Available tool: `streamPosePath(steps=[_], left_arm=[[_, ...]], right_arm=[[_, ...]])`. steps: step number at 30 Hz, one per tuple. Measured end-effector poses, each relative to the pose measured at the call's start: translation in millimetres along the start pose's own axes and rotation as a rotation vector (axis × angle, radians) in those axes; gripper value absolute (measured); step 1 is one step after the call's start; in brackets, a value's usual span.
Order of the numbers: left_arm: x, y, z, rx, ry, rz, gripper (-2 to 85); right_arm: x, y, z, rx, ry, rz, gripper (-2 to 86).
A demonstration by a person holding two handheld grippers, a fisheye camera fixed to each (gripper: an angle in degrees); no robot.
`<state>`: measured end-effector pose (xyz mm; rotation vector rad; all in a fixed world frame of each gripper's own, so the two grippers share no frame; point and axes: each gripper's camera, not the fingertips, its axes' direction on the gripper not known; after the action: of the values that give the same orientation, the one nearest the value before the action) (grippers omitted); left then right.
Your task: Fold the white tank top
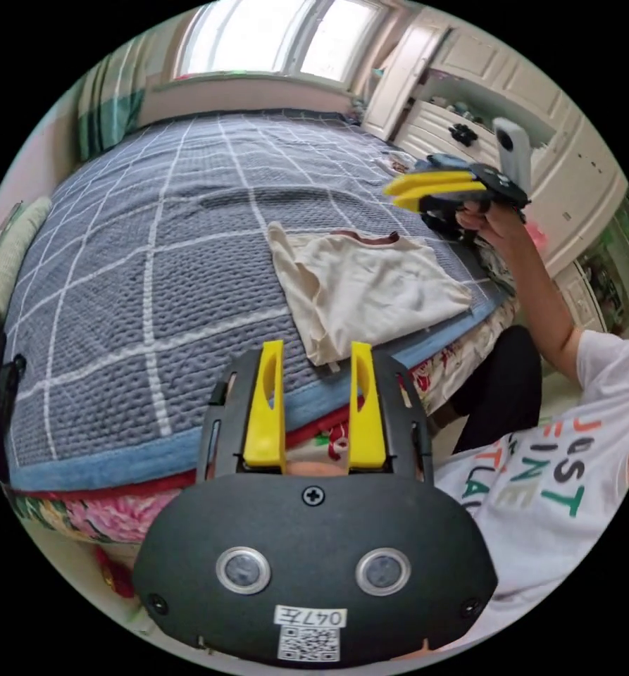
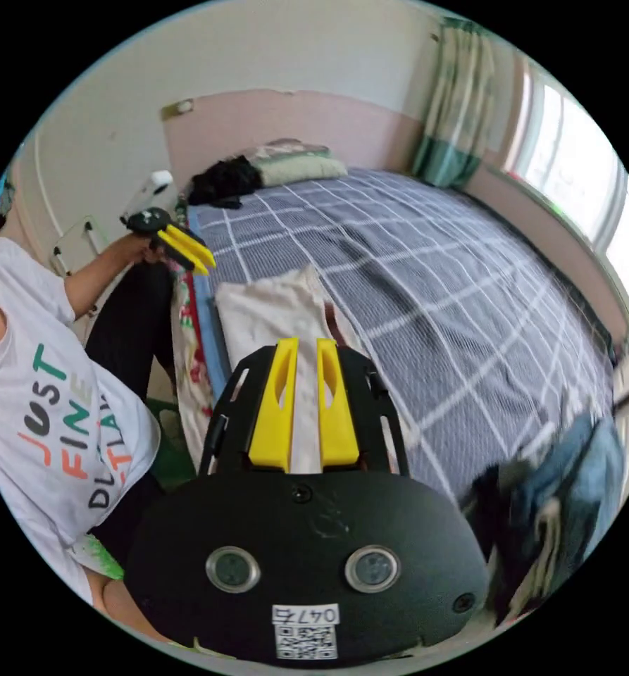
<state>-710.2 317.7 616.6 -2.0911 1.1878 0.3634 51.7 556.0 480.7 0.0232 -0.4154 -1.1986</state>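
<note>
1. Left gripper view: left claw (image 1: 315, 359) with its yellow jaws spread wide, nothing between them, held off the near edge of the bed (image 1: 117, 282).
2. Tank top (image 1: 360, 285) lying folded on the bed near that edge: soft, cream-white, lightly creased, roughly rectangular, with a dark trim band along its far side.
3. Long axis running roughly along the bed's edge; the nearest corner hanging close to the blue border of the bedspread.
4. Bedspread quilted, grey-blue with a white grid, wide and bare toward the window (image 1: 286, 42).
5. Right claw (image 1: 430, 189) held up in a hand (image 1: 494, 218) past the top's far end, jaws narrowly parted, gripping nothing; white cabinets (image 1: 511, 113) behind.
6. Right gripper view: right claw (image 2: 306, 359) with a narrow gap between its jaws, empty, above the tank top (image 2: 272, 313).
7. Top seen lengthwise here, beside the bed's edge (image 2: 205, 296).
8. Left claw (image 2: 191, 255) off that edge, jaws apart.
9. Pillow (image 2: 296, 165) and a dark bundle (image 2: 222, 182) at the head; blurred pile of blue clothes (image 2: 561, 486) at the other end.
</note>
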Motion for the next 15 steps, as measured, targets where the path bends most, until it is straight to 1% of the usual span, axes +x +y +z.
streamPosePath(steps=[3,5,7,12,15], left_arm=[[-1,8,14,0.02,-0.006,-0.095,13.8],[-6,16,13,0.079,0.106,-0.143,12.9],[-9,19,15,0.096,0.178,-0.16,12.1],[-3,22,23,0.072,0.197,-0.168,9.7],[5,21,25,0.062,0.15,-0.174,3.1]], right_arm=[[12,-60,66,-0.077,-0.054,-0.083,3.4],[14,-81,99,-0.135,-0.048,-0.127,4.1],[17,-97,131,-0.229,-0.046,-0.164,4.9],[23,-104,157,-0.295,-0.095,-0.166,1.8],[24,-104,160,-0.284,-0.176,-0.173,0.3]])
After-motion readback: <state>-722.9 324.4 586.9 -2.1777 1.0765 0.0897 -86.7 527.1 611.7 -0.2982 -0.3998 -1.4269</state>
